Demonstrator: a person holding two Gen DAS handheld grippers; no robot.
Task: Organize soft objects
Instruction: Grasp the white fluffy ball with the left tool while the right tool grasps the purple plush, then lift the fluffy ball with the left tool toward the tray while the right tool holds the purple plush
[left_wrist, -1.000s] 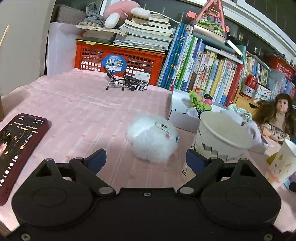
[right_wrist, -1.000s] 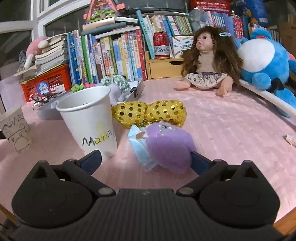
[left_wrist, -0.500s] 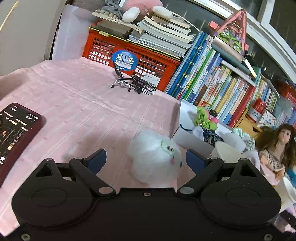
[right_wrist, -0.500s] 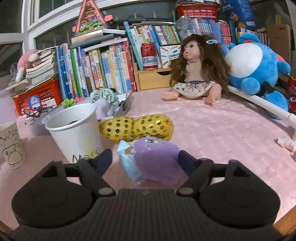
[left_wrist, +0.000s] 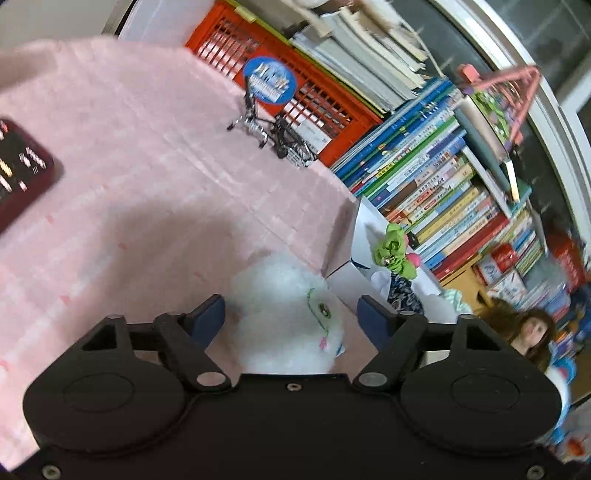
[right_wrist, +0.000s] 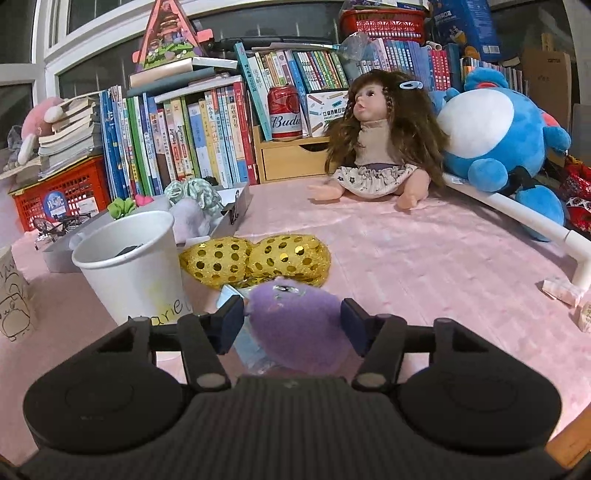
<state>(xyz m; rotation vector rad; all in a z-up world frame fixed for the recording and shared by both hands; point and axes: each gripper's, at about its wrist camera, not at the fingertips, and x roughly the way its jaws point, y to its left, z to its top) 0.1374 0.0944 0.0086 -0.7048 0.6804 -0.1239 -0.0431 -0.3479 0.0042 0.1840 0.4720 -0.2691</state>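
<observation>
In the left wrist view a white fluffy toy (left_wrist: 284, 314) lies on the pink cloth between the fingers of my left gripper (left_wrist: 290, 321). Its jaws are closing, and a small gap still shows at the right pad (left_wrist: 371, 321). In the right wrist view a purple fluffy toy (right_wrist: 295, 328) sits on a light blue face mask (right_wrist: 227, 295). My right gripper (right_wrist: 291, 325) is closing on it, with both pads touching its sides. A white box (left_wrist: 343, 273) just beyond the white toy holds a green soft toy (left_wrist: 393, 251) and other soft pieces.
A paper cup (right_wrist: 136, 273) stands left of the purple toy, with a gold sequined cushion (right_wrist: 258, 258) behind it. A doll (right_wrist: 376, 147) and a blue plush (right_wrist: 491, 125) sit at the back. A phone (left_wrist: 18, 177), glasses (left_wrist: 273, 129), a red crate (left_wrist: 295, 88) and books ring the cloth.
My left gripper moved forward around the white toy and rolled, tilting the view, and its jaws narrowed. The right jaws closed in onto the purple toy while that hand stayed in place.
</observation>
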